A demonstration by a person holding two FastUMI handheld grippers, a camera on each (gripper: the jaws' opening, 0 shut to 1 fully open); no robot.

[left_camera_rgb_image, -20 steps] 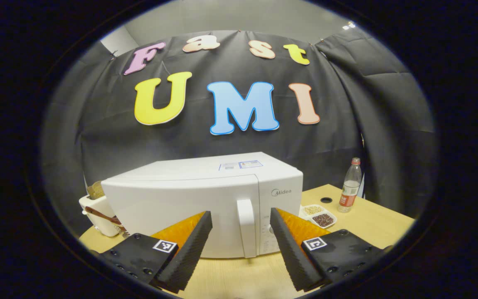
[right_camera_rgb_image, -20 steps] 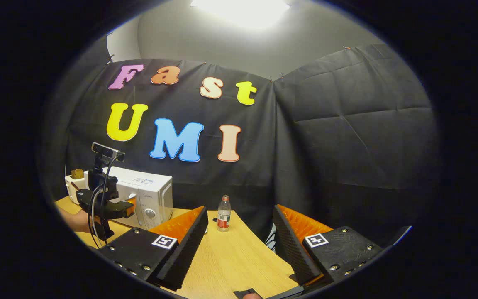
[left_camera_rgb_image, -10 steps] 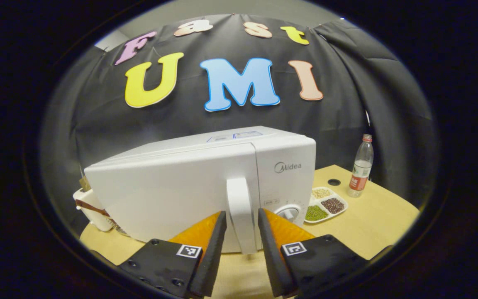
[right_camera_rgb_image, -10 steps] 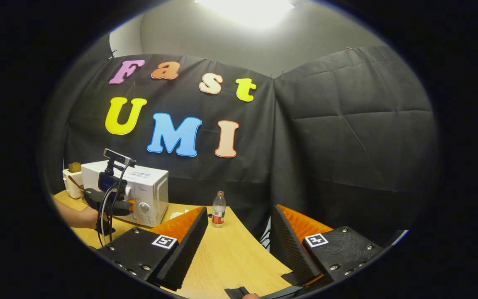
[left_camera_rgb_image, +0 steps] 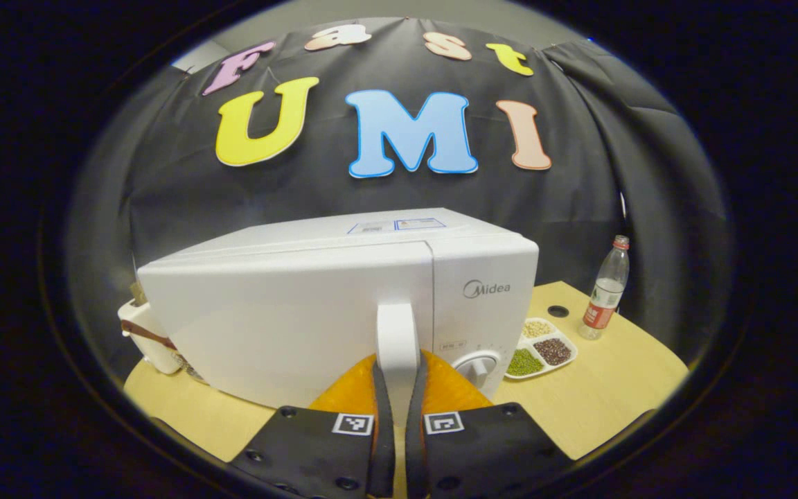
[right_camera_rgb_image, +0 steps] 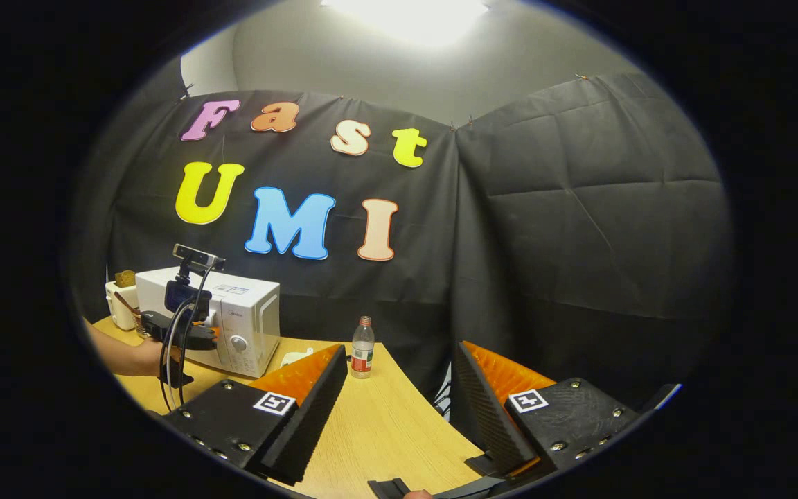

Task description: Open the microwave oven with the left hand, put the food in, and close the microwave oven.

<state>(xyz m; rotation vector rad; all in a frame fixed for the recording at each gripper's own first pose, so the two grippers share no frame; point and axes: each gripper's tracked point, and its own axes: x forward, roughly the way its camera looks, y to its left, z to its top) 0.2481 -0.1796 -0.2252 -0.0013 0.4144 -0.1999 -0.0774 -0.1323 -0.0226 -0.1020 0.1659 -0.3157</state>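
L gripper [left_camera_rgb_image: 396, 388] clamped on door handle [left_camera_rgb_image: 397, 339].

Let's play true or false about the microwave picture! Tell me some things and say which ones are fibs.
1. The left gripper has its jaws closed on the microwave's door handle. True.
2. The microwave door is wide open. False: it sits flush and shut.
3. The right gripper holds the bottle. False: its jaws are open and empty, and the bottle stands farther off on the table.
4. A divided dish of beans and grains sits between the microwave and the bottle. True.
5. The bottle is lying on its side. False: it stands upright.
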